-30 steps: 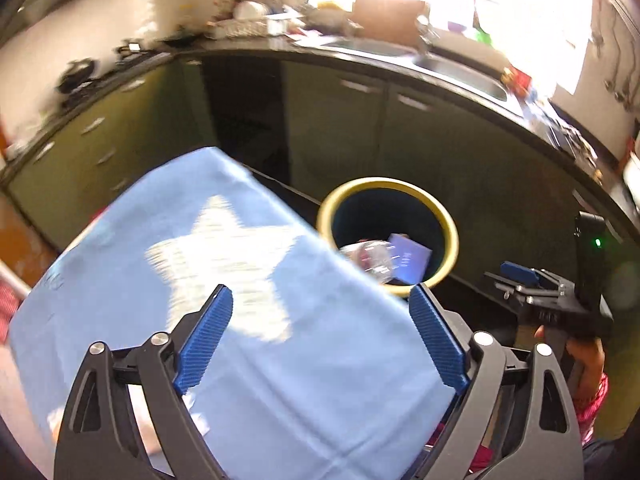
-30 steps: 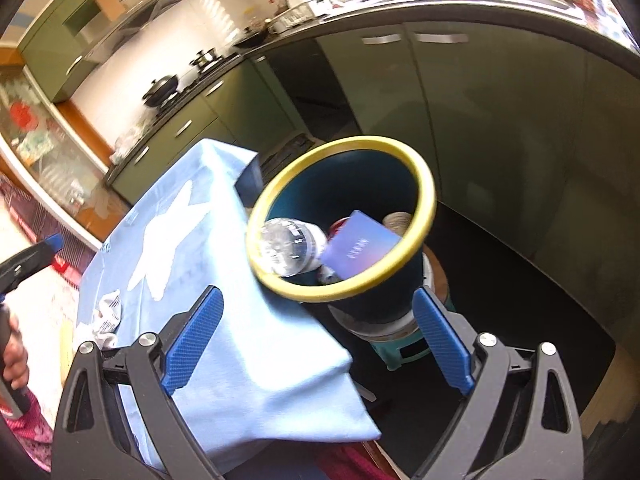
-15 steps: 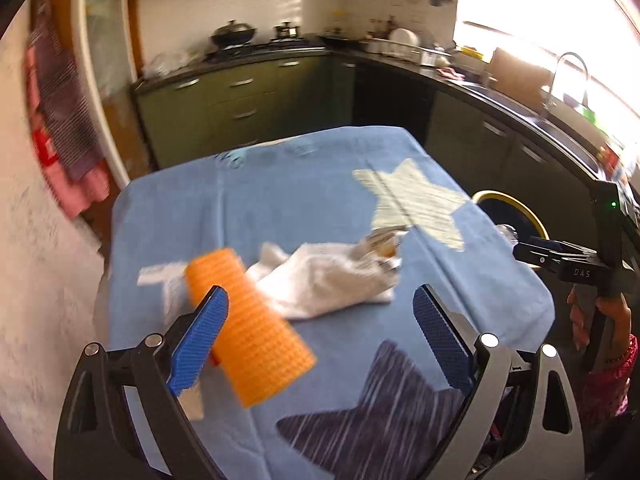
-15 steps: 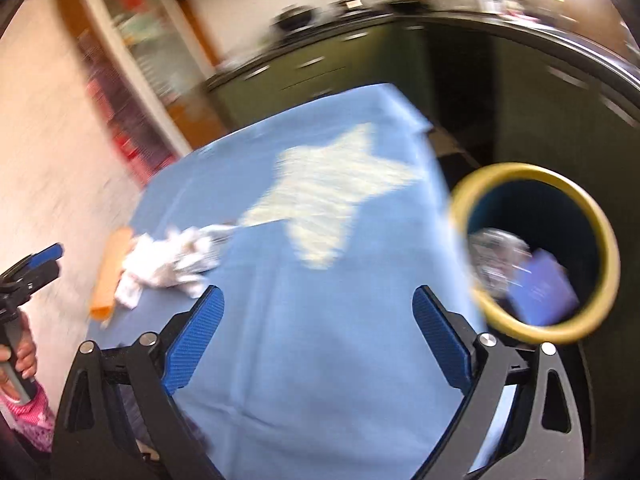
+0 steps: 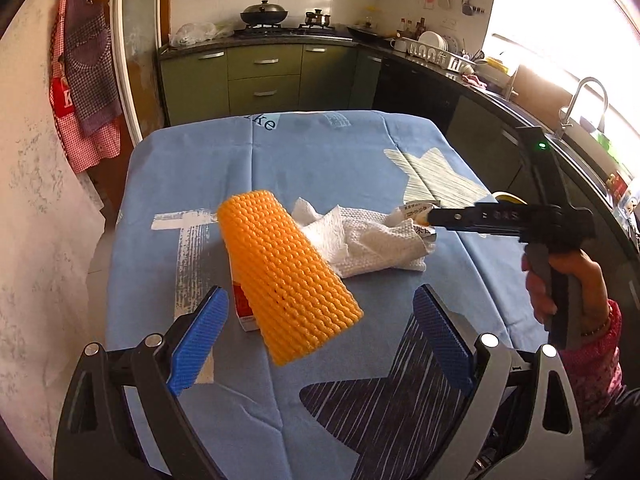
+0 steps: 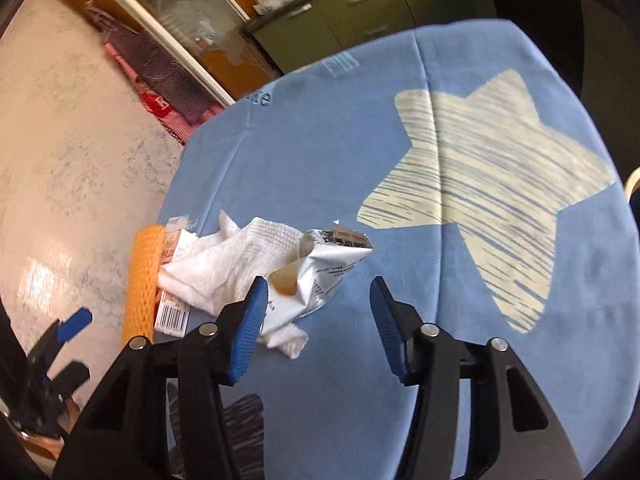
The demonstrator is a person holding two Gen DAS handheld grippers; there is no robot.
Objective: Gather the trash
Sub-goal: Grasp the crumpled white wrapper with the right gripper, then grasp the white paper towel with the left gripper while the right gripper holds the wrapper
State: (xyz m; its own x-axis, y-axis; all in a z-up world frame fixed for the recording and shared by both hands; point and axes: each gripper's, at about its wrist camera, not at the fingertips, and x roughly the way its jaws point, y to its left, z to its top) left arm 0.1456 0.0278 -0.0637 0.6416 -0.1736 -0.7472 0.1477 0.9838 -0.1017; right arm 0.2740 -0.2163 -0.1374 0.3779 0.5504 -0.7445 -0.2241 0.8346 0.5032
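Note:
Trash lies on a blue star-print tablecloth (image 5: 320,152): an orange foam net sleeve (image 5: 288,280) over a small carton (image 5: 244,308), a crumpled white paper towel (image 5: 368,240) and a torn silver wrapper (image 6: 332,264). My left gripper (image 5: 320,340) hangs open just short of the orange sleeve, nothing between its fingers. My right gripper (image 6: 316,320) is at the wrapper and its jaws are closing. The wrapper's near end lies between the fingertips, and neither pad visibly presses on it. In the left wrist view the right gripper's tip (image 5: 432,216) reaches in over the wrapper (image 5: 416,212).
A yellow bin rim (image 6: 634,180) peeks past the table's right edge. Green kitchen cabinets (image 5: 260,76) and a counter with a sink (image 5: 580,120) run behind and to the right. Aprons (image 5: 80,80) hang on the wall at left. A hand in a pink sleeve (image 5: 560,280) holds the right gripper.
Both views have swung from the bin back to the trash on the table. The right gripper has come in over the wrapper and its jaws have narrowed. The left gripper stays wide.

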